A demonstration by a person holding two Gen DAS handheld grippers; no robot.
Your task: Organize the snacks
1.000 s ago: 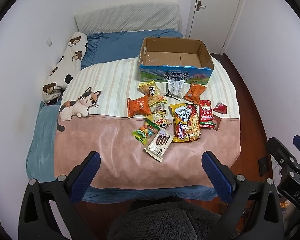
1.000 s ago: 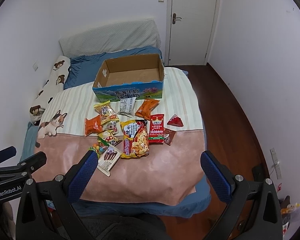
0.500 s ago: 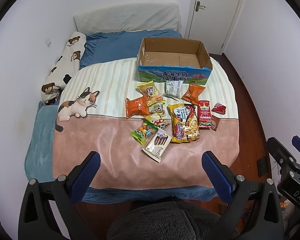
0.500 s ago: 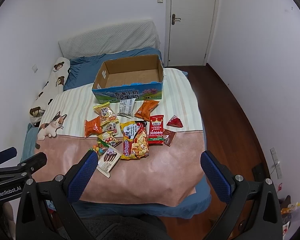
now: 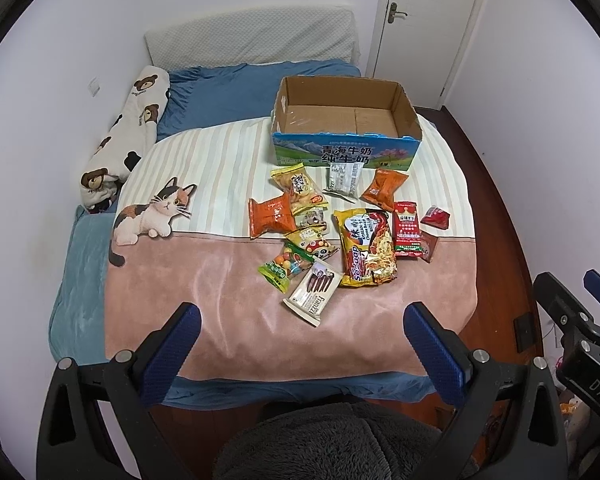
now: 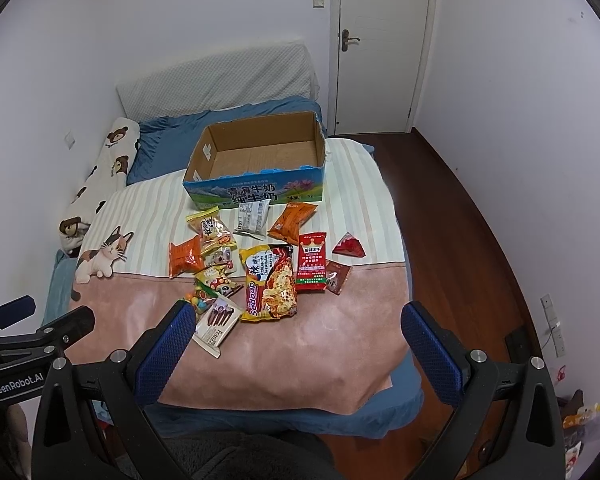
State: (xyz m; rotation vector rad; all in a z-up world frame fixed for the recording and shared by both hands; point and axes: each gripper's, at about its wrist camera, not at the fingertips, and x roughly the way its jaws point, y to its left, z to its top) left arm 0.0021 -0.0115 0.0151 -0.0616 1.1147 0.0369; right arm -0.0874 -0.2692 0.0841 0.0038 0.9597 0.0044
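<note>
Several snack packets lie in a loose heap on the bed blanket: a yellow noodle pack [image 5: 367,246] [image 6: 271,278], a white Franzzi wafer pack [image 5: 313,293] [image 6: 216,324], an orange chip bag [image 5: 271,215], a red sachet [image 5: 406,229] and others. An empty cardboard box [image 5: 346,120] [image 6: 256,158] stands behind them. My left gripper [image 5: 300,350] is open and empty, held back above the bed's near edge. My right gripper [image 6: 296,350] is open and empty too, short of the snacks.
A cat-print blanket [image 5: 220,280] covers the bed. A bear-print bolster [image 5: 128,132] lies along the left wall. A closed door [image 6: 380,40] and wooden floor [image 6: 460,220] are to the right. Something grey and fuzzy [image 5: 332,444] is below the grippers.
Both grippers have crept slightly forward and tilted; the snacks and box have shifted a little in view. Nothing was touched.
</note>
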